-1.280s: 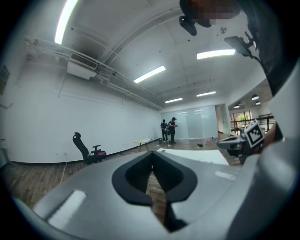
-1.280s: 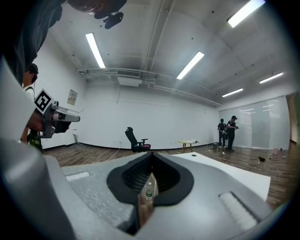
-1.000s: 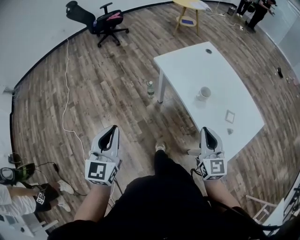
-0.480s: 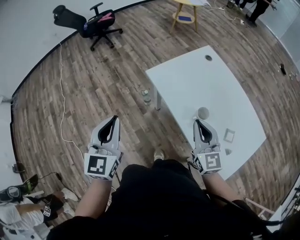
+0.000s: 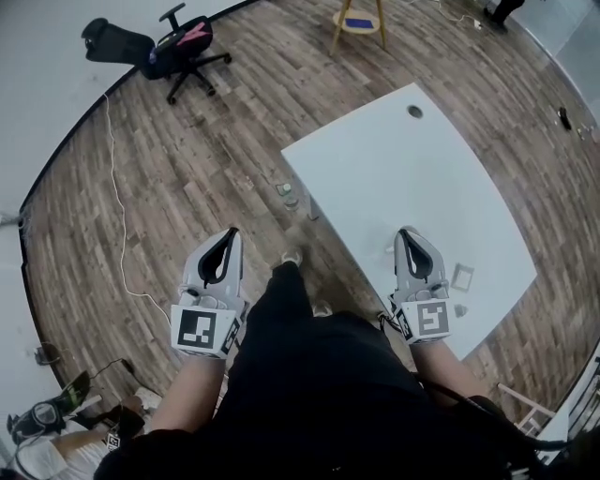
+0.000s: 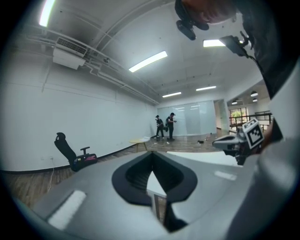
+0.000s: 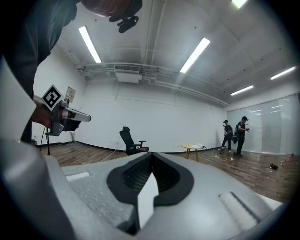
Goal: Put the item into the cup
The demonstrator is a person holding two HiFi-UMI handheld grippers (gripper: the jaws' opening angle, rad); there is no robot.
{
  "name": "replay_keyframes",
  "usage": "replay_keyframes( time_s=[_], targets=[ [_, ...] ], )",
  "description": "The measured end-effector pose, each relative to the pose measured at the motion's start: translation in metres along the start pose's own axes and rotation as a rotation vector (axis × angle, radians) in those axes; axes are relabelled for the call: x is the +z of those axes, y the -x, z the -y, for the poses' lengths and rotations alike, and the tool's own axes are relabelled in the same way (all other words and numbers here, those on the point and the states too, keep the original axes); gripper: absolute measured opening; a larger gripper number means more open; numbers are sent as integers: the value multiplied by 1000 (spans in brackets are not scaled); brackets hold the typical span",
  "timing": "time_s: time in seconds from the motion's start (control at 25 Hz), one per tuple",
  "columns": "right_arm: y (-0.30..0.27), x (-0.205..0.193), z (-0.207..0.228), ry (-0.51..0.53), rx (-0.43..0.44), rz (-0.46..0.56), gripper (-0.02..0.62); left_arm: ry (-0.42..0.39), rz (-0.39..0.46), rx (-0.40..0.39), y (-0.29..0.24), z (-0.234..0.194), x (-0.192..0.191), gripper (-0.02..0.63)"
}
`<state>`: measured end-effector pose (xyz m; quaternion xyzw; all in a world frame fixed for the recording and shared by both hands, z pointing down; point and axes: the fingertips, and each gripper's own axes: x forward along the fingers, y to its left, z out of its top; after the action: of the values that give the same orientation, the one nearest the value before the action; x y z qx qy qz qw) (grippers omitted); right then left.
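The white table (image 5: 412,159) stands ahead on the right in the head view. On its near end lie a small white square frame (image 5: 462,277) and a small grey item (image 5: 460,309). My right gripper (image 5: 407,231) hangs over the table's near edge, shut and empty, and it hides the cup behind it. My left gripper (image 5: 231,232) is over the wooden floor left of the table, also shut with nothing in it. In each gripper view the jaw tips of the left gripper (image 6: 151,153) and the right gripper (image 7: 151,154) meet, and both point level across the room.
A black office chair (image 5: 159,47) and a small yellow table (image 5: 356,21) stand far off. A bottle (image 5: 286,192) sits on the floor by the table leg. A white cable (image 5: 117,187) runs over the floor. A seated person (image 5: 56,441) is at lower left.
The person has stepped forward, one foot now out in front. Both grippers came nearer the table; the right one now covers the cup that showed before.
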<state>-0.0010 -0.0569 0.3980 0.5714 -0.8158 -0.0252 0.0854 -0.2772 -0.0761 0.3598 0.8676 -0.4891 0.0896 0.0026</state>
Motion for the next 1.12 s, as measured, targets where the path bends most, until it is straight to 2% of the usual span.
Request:
replay_keyframes(
  time_s=[0.12,0.44,0.56,0.64,0.76,0.88,1.12],
  targets=[
    [-8,10,11,35,-48,18,2,-12,16,-60,-34,-5,4,2],
    [-9,16,53,23,-318,-23,2,-58,62,-327,-134,-1,30,2],
    [-7,22,64,11,-431,-43,2,-57,71,-455,-173,11,38,2],
    [-4,12,68,17,-511,-99,2,-44,66,-558,-196,19,38,2],
    [7,-8,79,-42,-650,-181,2,-31,32,-705,-233,37,33,2],
    [35,-22,89,-111,-778,-228,2,-42,17,-813,-261,63,30,2],
    [104,-39,77,-169,-1028,-291,2,-73,47,-1039,-278,133,37,2]
  ],
)
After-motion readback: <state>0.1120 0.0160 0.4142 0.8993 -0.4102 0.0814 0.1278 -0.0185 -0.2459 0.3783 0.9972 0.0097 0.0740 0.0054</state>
